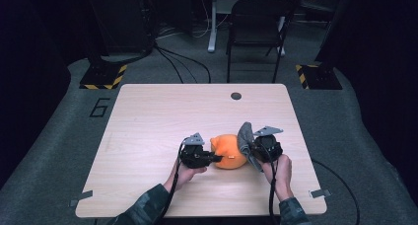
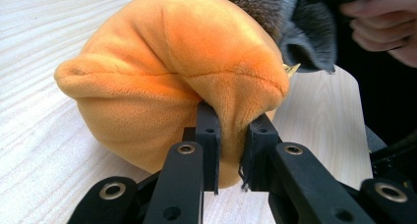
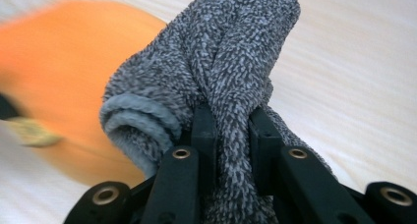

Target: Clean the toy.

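An orange plush toy [image 1: 229, 151] lies on the wooden table [image 1: 148, 121] between my two hands. My left gripper [image 1: 217, 158] is shut on a fold of the orange plush [image 2: 187, 71]; its jaws pinch the fabric at my left gripper [image 2: 231, 150]. To the right, my right gripper [image 1: 254, 148] is shut on a grey cloth [image 1: 245, 136]. The grey cloth [image 3: 221, 71] bunches up between the jaws of my right gripper [image 3: 231, 145], with the orange plush [image 3: 59, 81] blurred behind it at left. The grey cloth [image 2: 290, 22] touches the plush's far side.
A dark round hole [image 1: 236, 95] sits near the table's far edge. A black chair [image 1: 256, 27] stands beyond the table, and cables run over the grey floor. A small yellow tag [image 3: 34, 130] hangs off the plush.
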`<move>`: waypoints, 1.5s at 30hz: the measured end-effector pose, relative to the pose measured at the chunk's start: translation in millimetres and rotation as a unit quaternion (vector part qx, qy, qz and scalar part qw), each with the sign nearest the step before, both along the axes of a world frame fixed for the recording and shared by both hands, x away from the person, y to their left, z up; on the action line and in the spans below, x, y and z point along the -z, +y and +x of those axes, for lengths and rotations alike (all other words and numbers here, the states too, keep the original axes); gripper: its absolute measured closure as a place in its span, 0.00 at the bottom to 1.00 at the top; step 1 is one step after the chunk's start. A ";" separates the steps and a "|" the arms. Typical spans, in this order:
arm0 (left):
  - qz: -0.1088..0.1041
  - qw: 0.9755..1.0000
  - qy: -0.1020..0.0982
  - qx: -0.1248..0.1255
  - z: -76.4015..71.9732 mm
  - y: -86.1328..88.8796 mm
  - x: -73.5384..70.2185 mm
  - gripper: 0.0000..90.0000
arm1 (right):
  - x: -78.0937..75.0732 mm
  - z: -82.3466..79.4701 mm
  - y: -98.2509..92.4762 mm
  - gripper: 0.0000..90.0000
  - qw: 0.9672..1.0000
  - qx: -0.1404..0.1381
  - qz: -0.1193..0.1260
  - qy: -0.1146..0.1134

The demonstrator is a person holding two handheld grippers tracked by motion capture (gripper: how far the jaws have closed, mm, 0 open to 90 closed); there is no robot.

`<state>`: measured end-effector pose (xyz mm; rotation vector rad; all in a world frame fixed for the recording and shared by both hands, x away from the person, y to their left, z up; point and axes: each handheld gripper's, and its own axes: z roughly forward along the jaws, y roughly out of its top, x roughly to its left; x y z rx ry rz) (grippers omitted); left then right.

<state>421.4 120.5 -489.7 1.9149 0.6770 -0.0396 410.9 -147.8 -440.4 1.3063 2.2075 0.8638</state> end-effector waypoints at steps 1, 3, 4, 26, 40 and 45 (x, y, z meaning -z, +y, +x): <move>0.000 1.000 -0.001 0.001 0.2 0.0 0.0 0.89 | 4.9 3.0 -4.5 0.86 1.000 0.002 0.002 0.004; -0.003 1.000 0.004 0.000 0.2 -0.3 0.4 0.89 | 15.4 9.1 -10.4 0.86 1.000 0.016 0.005 0.015; -0.004 1.000 0.007 0.000 0.2 -0.3 0.6 0.89 | 20.4 11.6 -11.3 0.86 0.999 0.021 0.009 0.022; -0.009 1.000 0.009 0.003 1.8 1.8 1.9 0.89 | -9.9 0.7 -20.8 0.85 0.999 0.035 0.004 -0.007; -0.001 1.000 0.009 0.002 3.5 2.0 5.4 0.86 | -8.7 -15.2 43.9 0.86 0.997 -0.048 -0.043 -0.039; 0.010 1.000 -0.006 0.004 2.6 1.1 3.7 0.71 | -8.1 -11.3 41.0 0.86 0.998 -0.048 -0.032 -0.033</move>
